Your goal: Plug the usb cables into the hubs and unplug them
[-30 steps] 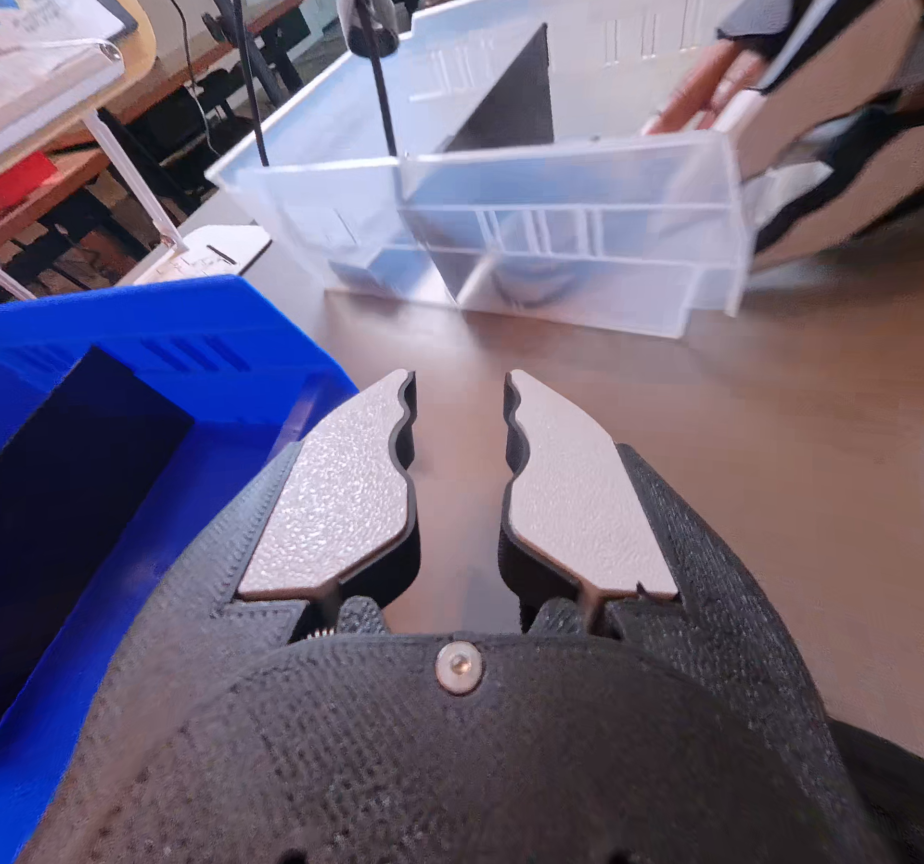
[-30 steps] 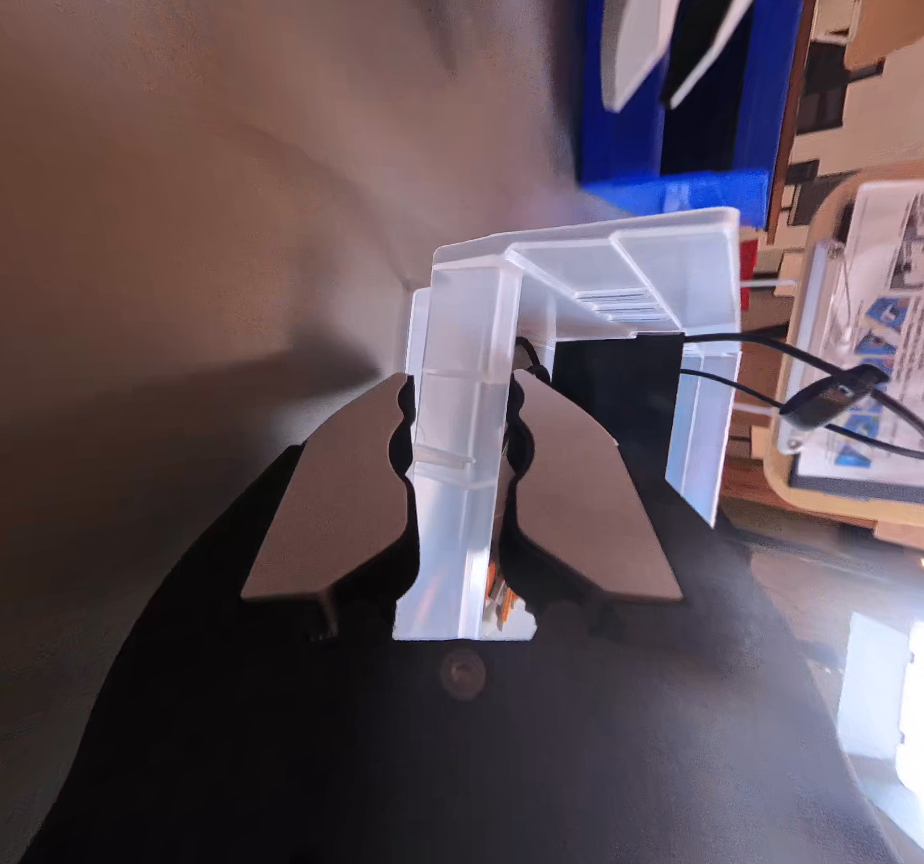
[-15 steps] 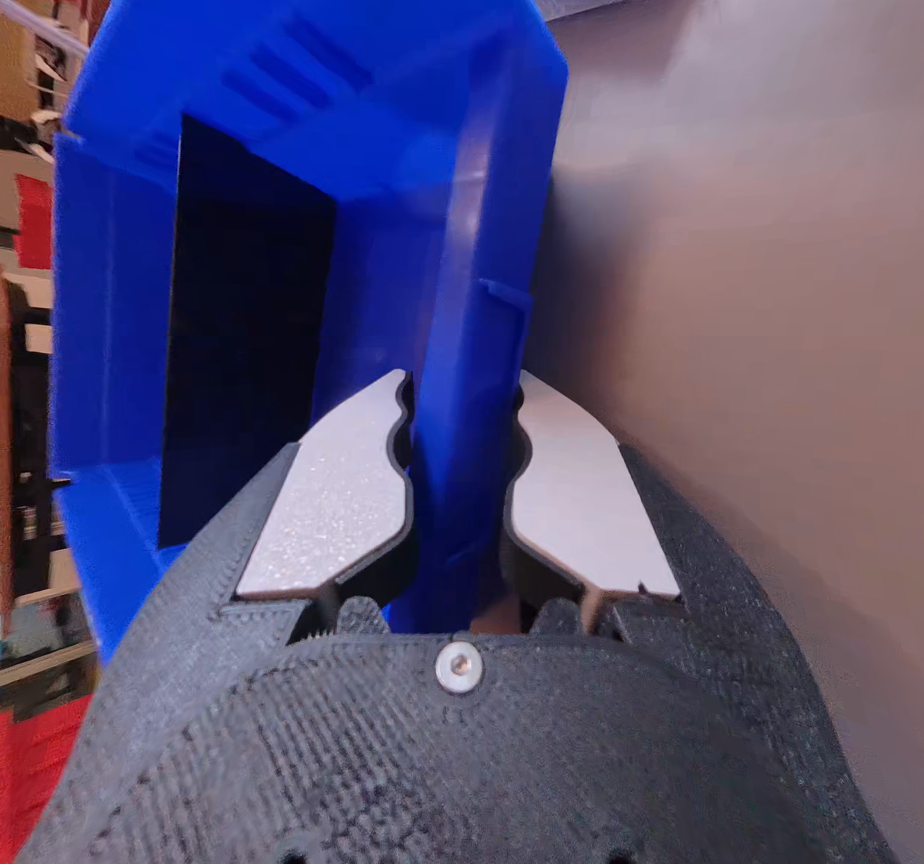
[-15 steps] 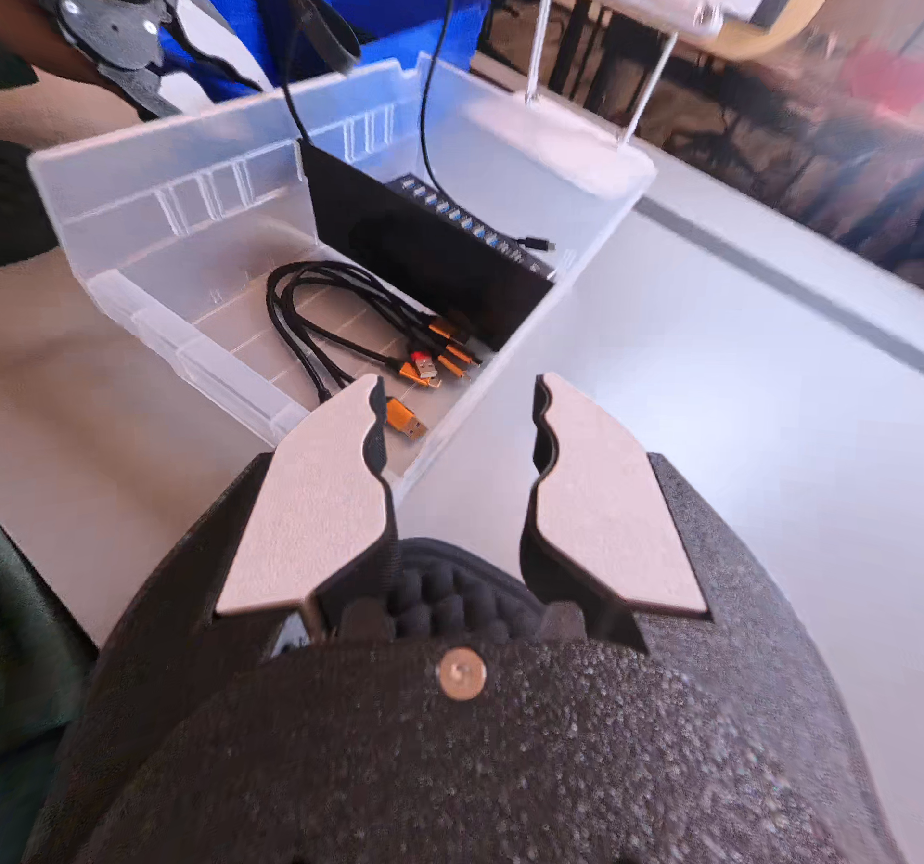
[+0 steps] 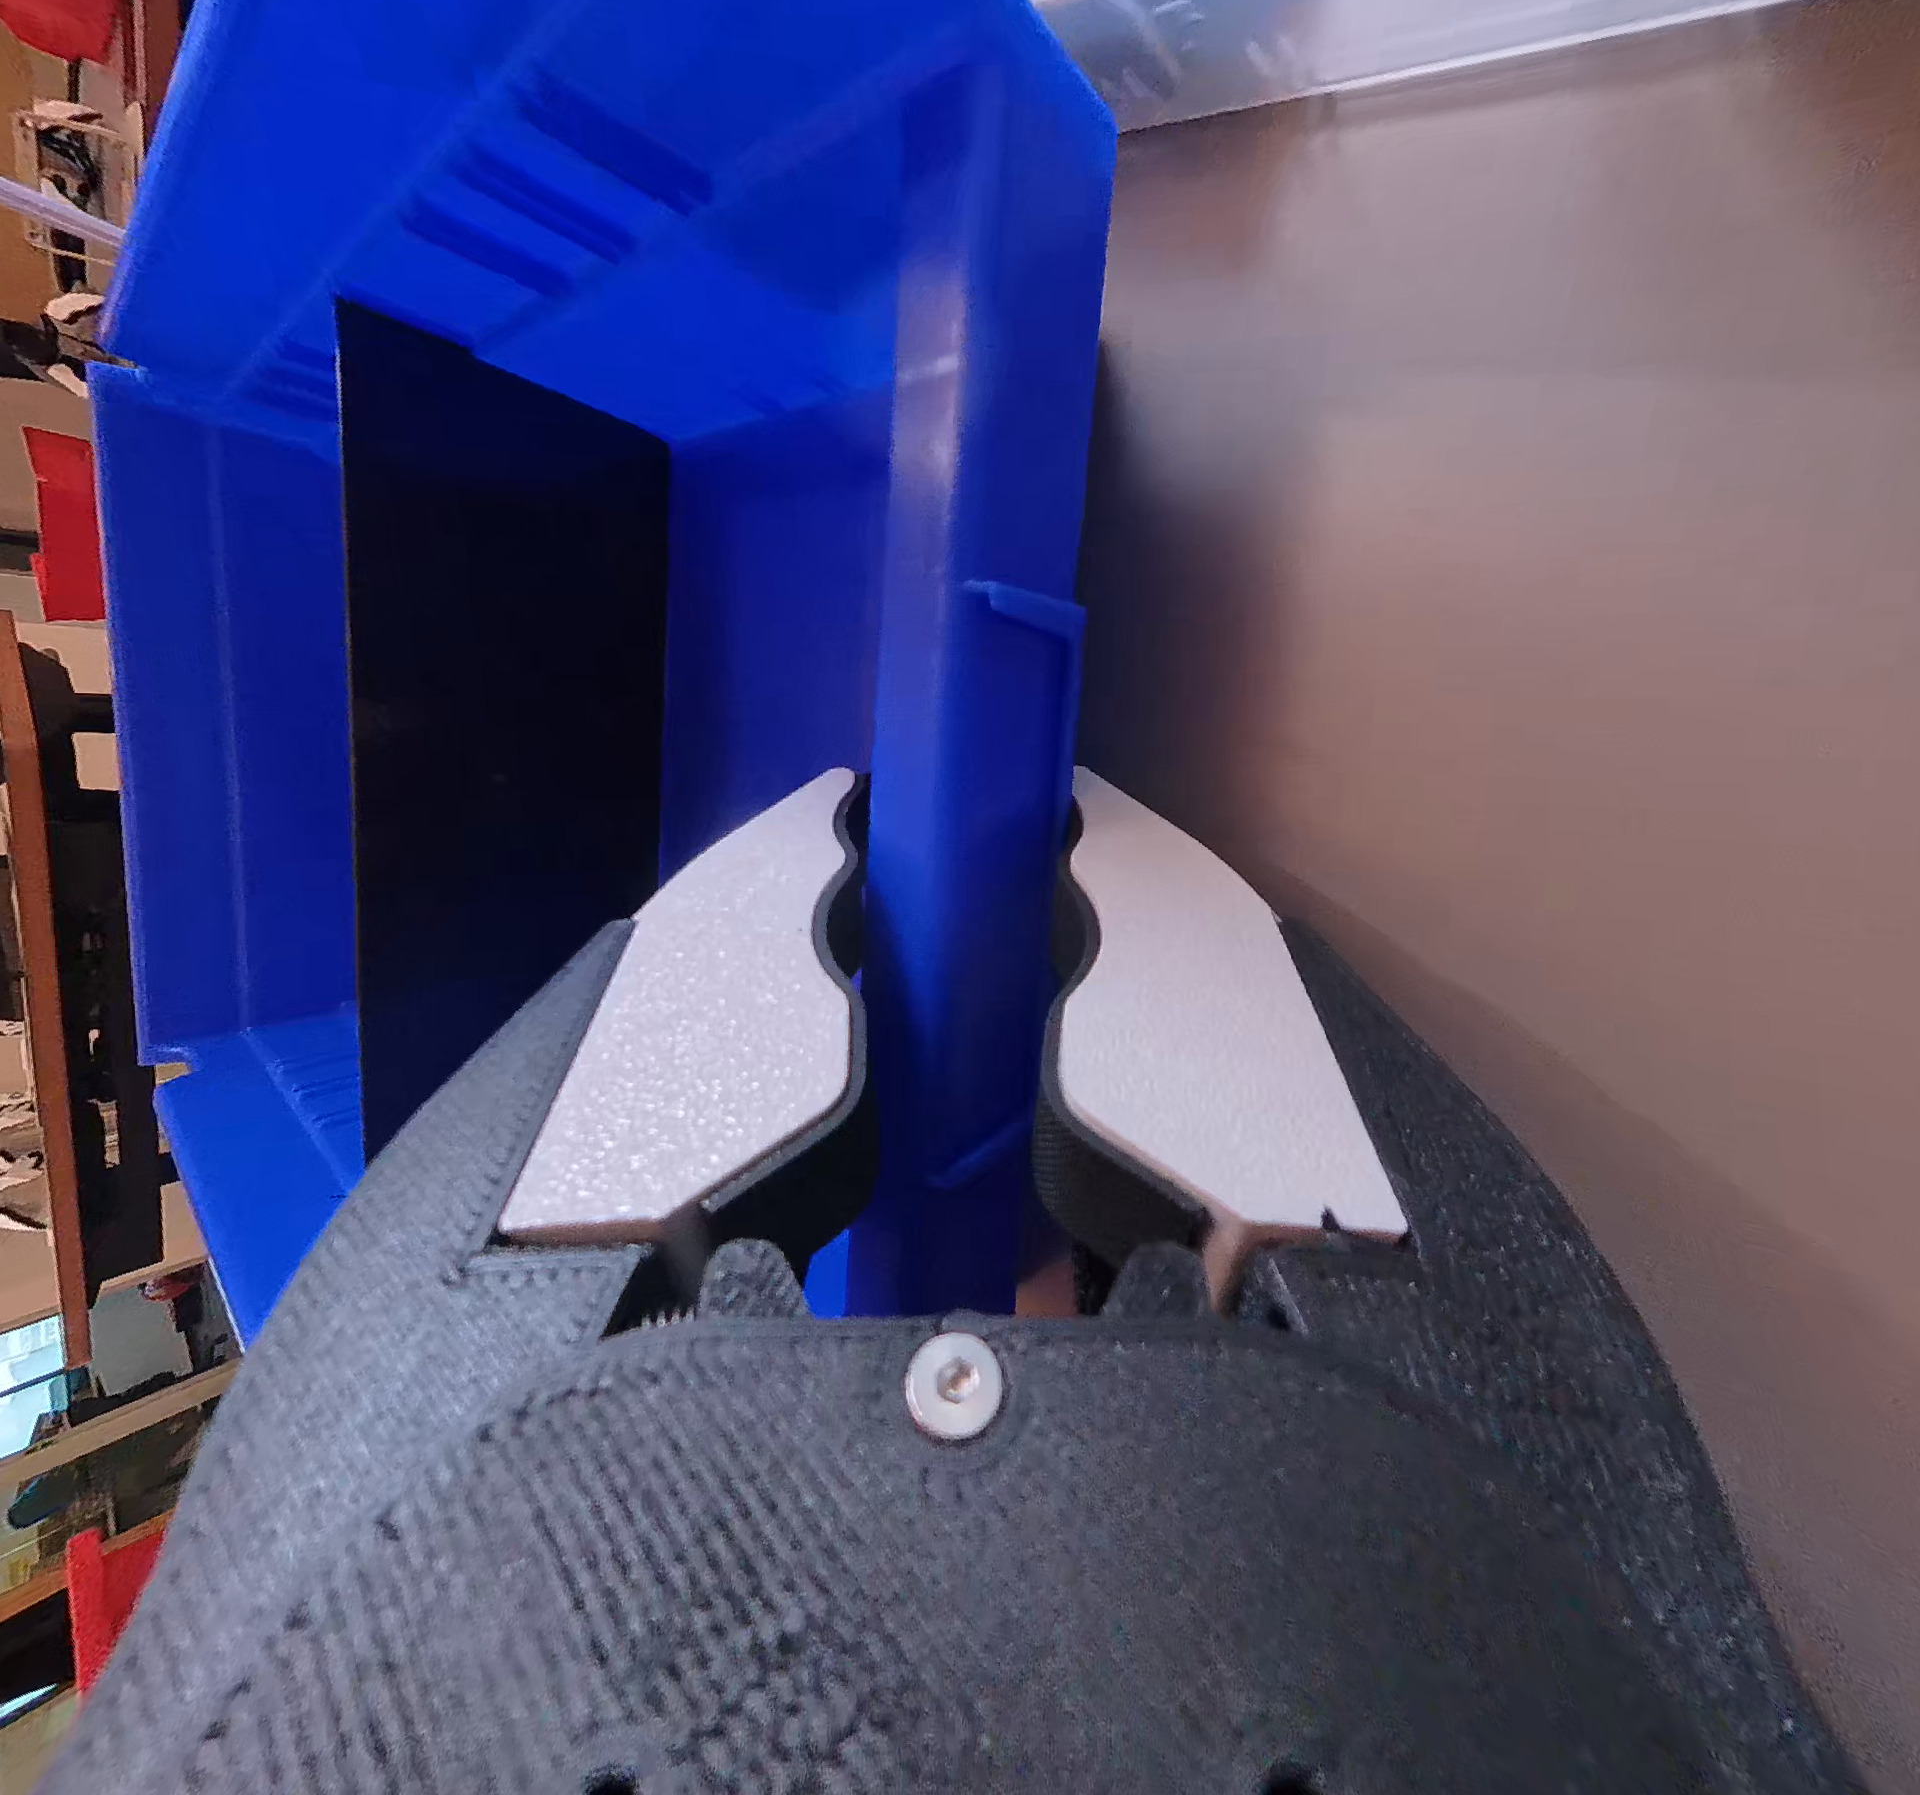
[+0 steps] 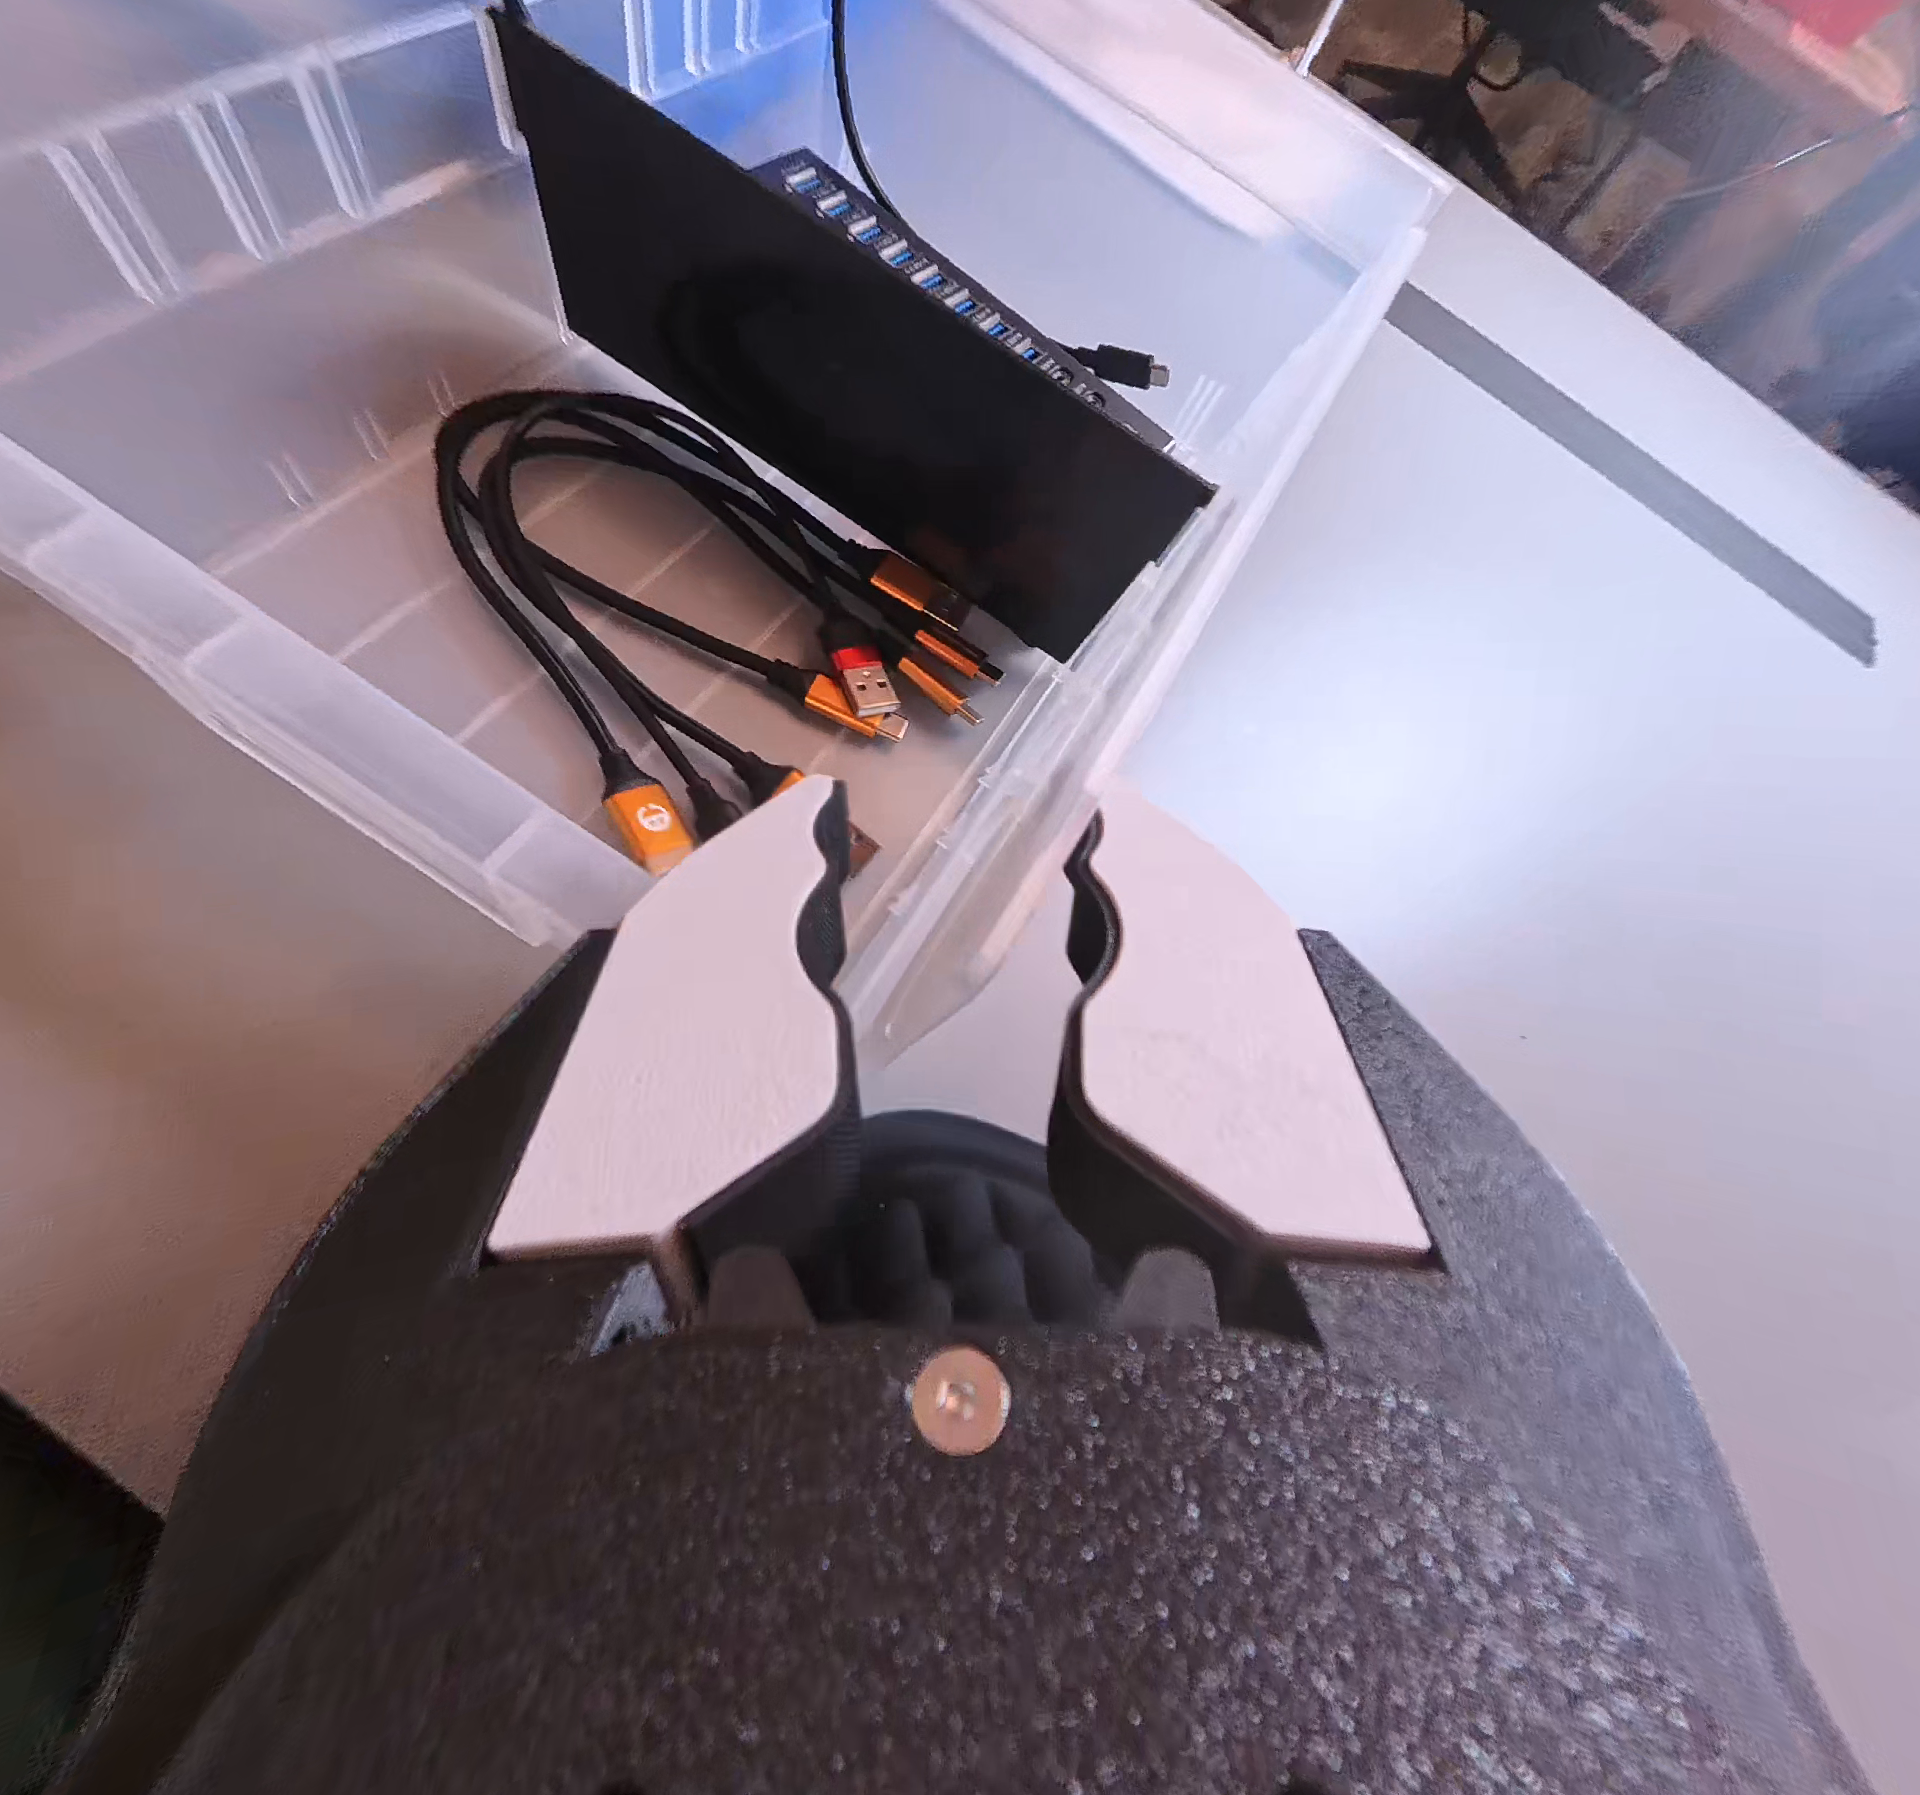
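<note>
Left claw [image 5: 961, 924] clamped blue bin [image 5: 582, 187] wall, likely to reposition it; right claw [image 6: 956, 914] gaped empty near clear bin [image 6: 1039, 810] corner holding usb cables [image 6: 644, 540], hub [image 6: 935, 280].

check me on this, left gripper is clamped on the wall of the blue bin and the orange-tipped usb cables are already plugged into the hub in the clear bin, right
Not quite. The left gripper is on the blue bin wall, but the right wrist view shows the USB cables lying loose on the clear bin floor, on the near side of a black divider, not plugged into the hub.
</note>
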A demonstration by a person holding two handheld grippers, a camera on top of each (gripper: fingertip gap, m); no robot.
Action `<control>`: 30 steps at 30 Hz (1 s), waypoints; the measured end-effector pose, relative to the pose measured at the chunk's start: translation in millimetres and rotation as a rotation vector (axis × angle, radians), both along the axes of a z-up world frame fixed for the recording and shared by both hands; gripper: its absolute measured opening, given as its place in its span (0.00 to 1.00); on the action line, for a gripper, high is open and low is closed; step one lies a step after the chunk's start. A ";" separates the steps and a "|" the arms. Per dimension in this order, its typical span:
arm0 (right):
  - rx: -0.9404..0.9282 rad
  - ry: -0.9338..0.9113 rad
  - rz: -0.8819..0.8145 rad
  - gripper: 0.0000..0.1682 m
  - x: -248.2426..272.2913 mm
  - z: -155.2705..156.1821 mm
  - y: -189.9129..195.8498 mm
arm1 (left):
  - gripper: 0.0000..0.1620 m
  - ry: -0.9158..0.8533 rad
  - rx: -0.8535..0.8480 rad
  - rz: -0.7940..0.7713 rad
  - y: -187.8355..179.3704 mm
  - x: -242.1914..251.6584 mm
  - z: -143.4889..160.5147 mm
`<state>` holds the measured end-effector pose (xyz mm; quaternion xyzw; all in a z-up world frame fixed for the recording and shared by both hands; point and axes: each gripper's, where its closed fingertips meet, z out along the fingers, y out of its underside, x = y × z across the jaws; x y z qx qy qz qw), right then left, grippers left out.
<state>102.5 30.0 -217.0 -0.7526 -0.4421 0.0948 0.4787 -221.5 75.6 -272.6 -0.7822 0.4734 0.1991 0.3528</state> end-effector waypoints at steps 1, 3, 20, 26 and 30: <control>0.015 -0.031 -0.004 0.23 1.1 -1.0 0.2 | 0.20 0.002 -0.002 -0.006 -5.2 2.6 -0.1; 0.020 -0.073 -0.020 0.23 2.1 -2.1 0.3 | 0.20 -0.002 -0.003 -0.023 -14.3 7.0 0.0; -0.169 0.121 -0.028 0.26 2.2 -13.6 1.2 | 0.28 -0.697 -0.050 -0.167 -113.8 124.5 65.0; -0.175 0.121 -0.030 0.26 1.7 -14.3 2.2 | 0.48 -1.061 0.058 -0.063 -139.9 196.1 76.1; -0.132 0.128 -0.070 0.19 8.2 -12.1 10.2 | 0.34 -1.063 0.251 0.040 -116.3 188.5 72.8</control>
